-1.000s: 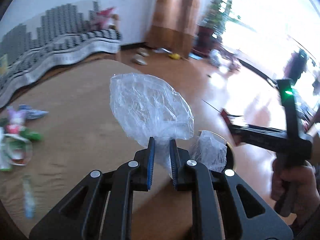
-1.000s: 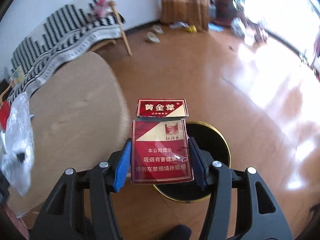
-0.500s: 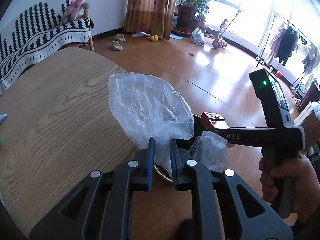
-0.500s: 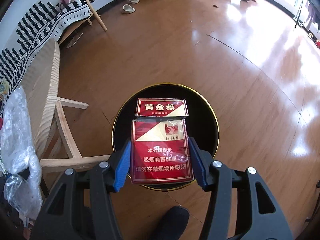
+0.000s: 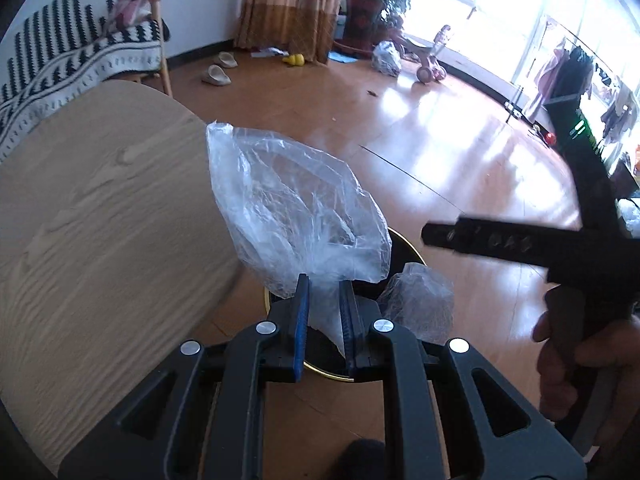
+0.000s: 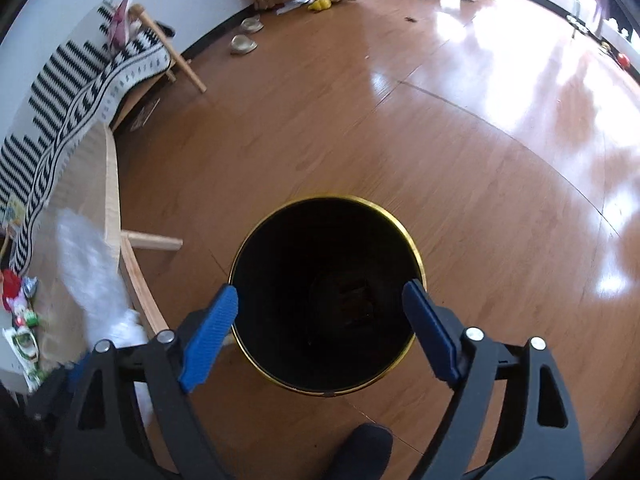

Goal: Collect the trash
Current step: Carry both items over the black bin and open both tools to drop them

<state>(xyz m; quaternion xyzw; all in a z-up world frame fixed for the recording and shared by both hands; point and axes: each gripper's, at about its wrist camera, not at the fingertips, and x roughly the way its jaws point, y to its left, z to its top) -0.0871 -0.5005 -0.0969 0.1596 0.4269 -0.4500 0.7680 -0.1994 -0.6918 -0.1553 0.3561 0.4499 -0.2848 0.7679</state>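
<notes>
My left gripper point(image 5: 324, 292) is shut on a crumpled clear plastic bag point(image 5: 292, 208) that stands up from its blue pads, near the round table's edge and above the bin's rim point(image 5: 408, 244). In the right wrist view my right gripper point(image 6: 320, 300) hangs over the black, gold-rimmed bin point(image 6: 416, 258), its jaws opening wide with nothing between them. The red cigarette pack point(image 6: 354, 300) lies dim at the bin's bottom. The plastic bag point(image 6: 88, 268) also shows blurred at the left there.
A round wooden table point(image 5: 100, 220) fills the left, with several wrappers point(image 6: 22, 320) on it. A hand point(image 5: 580, 364) holds the right gripper's handle. A striped-blanket chair point(image 5: 80, 56), slippers point(image 5: 218, 74), a plant and a toy sit far back on the floor.
The right gripper opened and the cigarette pack dropped from it into the bin. The left gripper carried the plastic bag past the table's edge toward the bin.
</notes>
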